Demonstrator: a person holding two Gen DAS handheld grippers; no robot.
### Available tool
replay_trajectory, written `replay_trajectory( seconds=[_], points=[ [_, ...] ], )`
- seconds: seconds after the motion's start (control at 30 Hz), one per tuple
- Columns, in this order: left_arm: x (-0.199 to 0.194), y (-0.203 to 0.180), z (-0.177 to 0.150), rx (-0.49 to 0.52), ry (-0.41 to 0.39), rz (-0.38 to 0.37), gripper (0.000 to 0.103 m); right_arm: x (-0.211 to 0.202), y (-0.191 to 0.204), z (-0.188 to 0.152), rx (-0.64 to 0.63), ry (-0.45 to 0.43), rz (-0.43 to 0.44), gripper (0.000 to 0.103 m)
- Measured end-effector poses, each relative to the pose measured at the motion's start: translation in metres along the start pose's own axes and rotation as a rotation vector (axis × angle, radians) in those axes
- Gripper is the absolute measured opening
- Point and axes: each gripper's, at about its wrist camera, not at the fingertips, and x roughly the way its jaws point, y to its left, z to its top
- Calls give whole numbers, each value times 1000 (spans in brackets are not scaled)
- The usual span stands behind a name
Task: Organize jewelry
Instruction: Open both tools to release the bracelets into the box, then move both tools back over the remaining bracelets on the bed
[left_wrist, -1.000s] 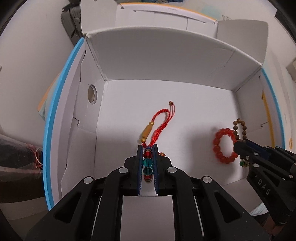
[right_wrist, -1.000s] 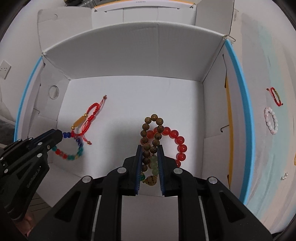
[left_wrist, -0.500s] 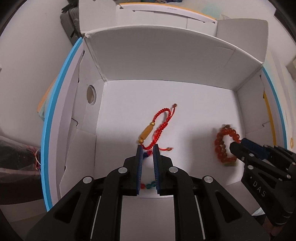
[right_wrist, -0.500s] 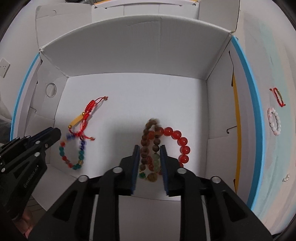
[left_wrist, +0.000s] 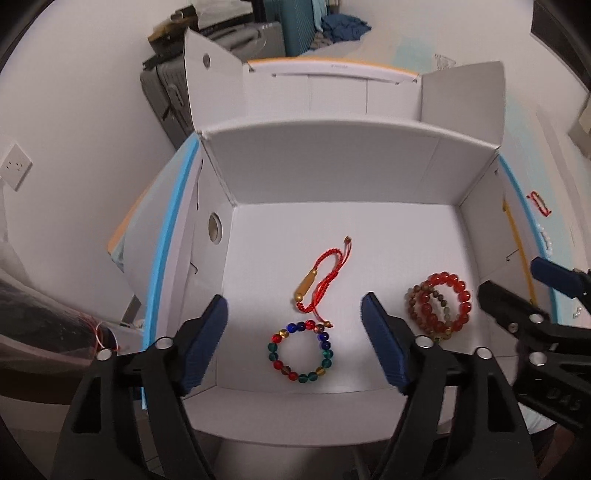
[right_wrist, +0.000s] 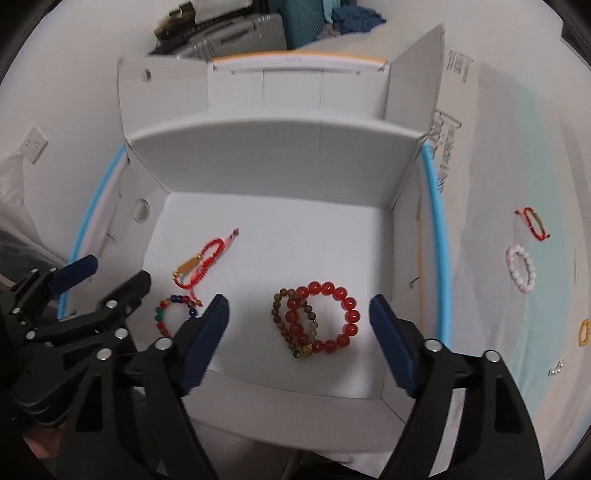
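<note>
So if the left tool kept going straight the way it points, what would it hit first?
Most likely the multicolour bead bracelet on the box floor, lying between the open left tool's fingers; depth is hard to judge.

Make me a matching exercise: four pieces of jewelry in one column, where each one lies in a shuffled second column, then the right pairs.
Things:
1. multicolored bead bracelet
2. red bead bracelet
3. pink bead bracelet
4. red cord bracelet with gold tube

Places:
A. outside the box, on the surface to its right
B. on the box floor, overlapping the brown bead bracelet
C. on the box floor, nearest the front wall, on the left
D. on the box floor, just behind the multicolored beads

Pairs: 1-C, 2-B, 3-A, 4-D
</note>
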Motion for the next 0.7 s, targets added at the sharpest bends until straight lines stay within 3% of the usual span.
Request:
replay_trajectory(
  seconds=[0.27, 0.43, 0.5, 0.7],
  points=[
    [-23, -23, 0, 14, -52, -3, 90, -47, -27, -7, 22, -81, -18, 90],
    [-38, -45, -1, 26, -76, -17, 96, -66, -52, -18, 45, -103, -29, 91],
    [-44, -56, -1, 37, -87, -25, 96, -73, -65, -24, 60, -112, -40, 95],
    [-58, -93, 0, 69, -110, -67, 97, -89, -98, -39, 104, -136, -71, 95]
  ],
)
